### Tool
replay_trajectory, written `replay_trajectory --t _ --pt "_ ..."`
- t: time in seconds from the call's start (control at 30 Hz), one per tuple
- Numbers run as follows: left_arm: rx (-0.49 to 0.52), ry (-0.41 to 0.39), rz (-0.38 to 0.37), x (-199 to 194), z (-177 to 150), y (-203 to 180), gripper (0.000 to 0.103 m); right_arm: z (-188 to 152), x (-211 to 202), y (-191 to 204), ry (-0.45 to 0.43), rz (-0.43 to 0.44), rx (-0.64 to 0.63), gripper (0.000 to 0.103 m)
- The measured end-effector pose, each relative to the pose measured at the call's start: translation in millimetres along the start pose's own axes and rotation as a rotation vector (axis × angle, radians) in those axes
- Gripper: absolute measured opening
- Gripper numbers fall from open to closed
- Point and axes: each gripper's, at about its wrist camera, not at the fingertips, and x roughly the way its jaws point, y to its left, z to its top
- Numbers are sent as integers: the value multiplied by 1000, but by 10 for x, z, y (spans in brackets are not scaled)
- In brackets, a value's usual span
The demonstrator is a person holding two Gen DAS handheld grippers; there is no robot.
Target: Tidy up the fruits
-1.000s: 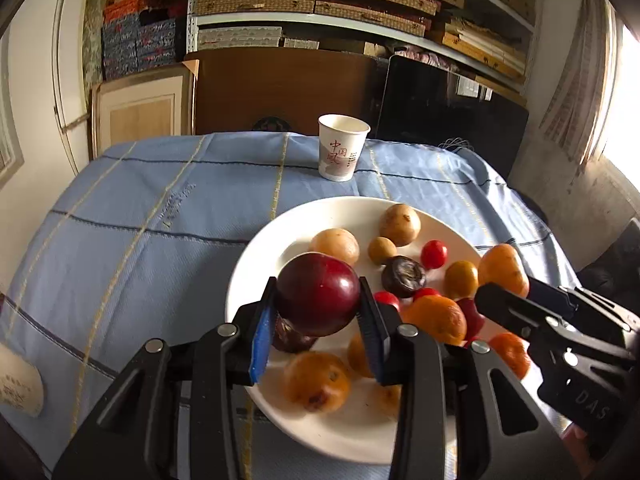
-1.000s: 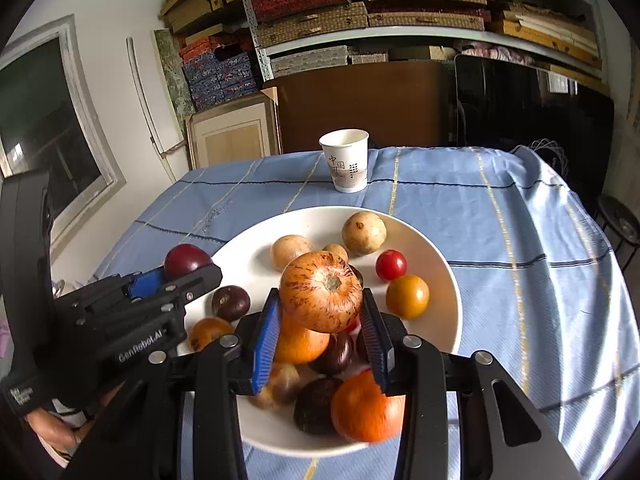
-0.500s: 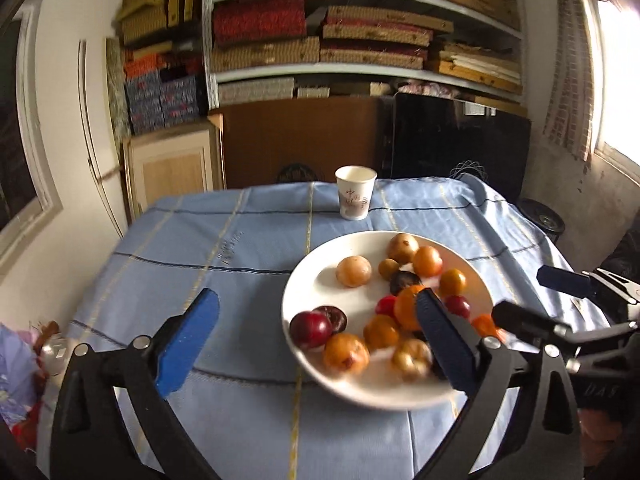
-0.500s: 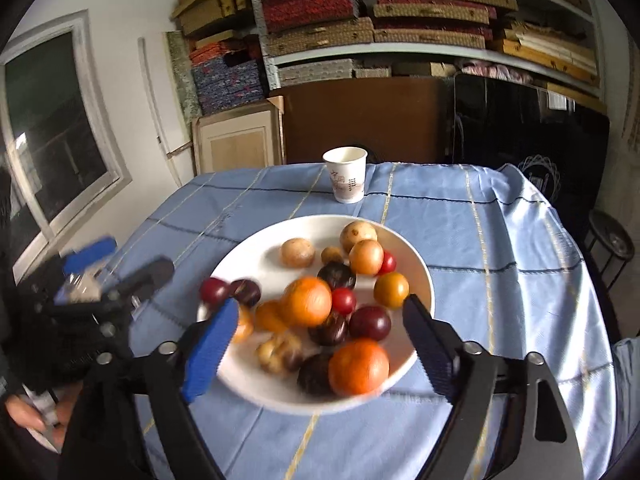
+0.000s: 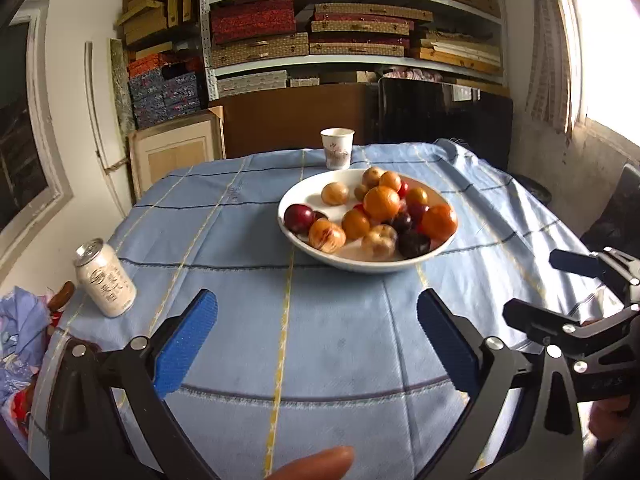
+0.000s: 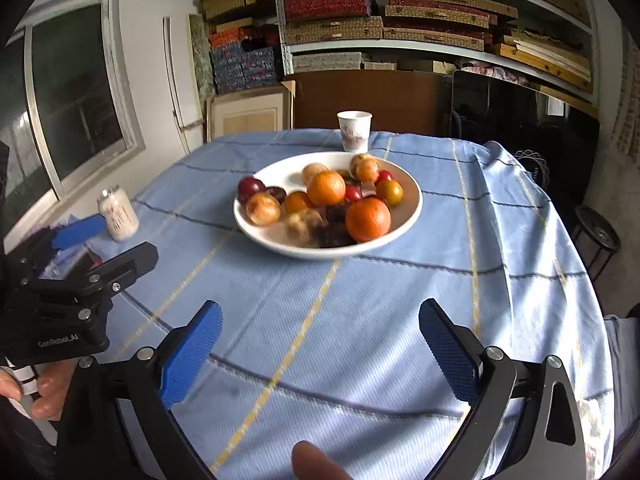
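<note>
Our view is cut off at the near edge: both cameras lose the table's front rim behind the black gripper arms, and a blurred fingertip [image 5: 316, 464] pokes up at the bottom of each picture. The fruits in the bowl [image 5: 304, 236] are soft with blur, so we cannot name most of them. We make out a dark red one [image 5: 299, 218] at the left rim, two oranges [image 5: 381, 202] in the heap, and dark plum-like ones near the front that are partly hidden.

Our left gripper [image 5: 316, 344] stands wide open with nothing between its blue pads [image 5: 186, 344], over bare cloth [image 5: 240, 248] well short of the bowl. Our right gripper [image 6: 320, 352] is opening — its jaws are already wide, nothing between them, also over bare cloth. Each gripper shows at the side of the other's view; in the right wrist view the left one is partly out of frame, with the hand [image 6: 48, 392] that holds it below.

The bowl sits near the middle of the table, all the fruit in it. A paper cup [image 5: 337, 148] stands just behind the bowl. A white can [image 5: 106, 278] stands upright near the table's left edge, well apart from the bowl. Beside it, crumpled cloth [image 5: 20, 332] is mostly cropped. Shelves [image 5: 352, 32] of flat boxes fill the wall behind — nothing lies between the grippers and the bowl.
</note>
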Motion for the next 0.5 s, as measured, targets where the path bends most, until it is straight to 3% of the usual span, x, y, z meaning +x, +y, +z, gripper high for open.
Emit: replay_trajectory --t 0.5 --pt "-17 -1 41 -54 -138 67 98 -153 -76 20 -8 -9 -9 99"
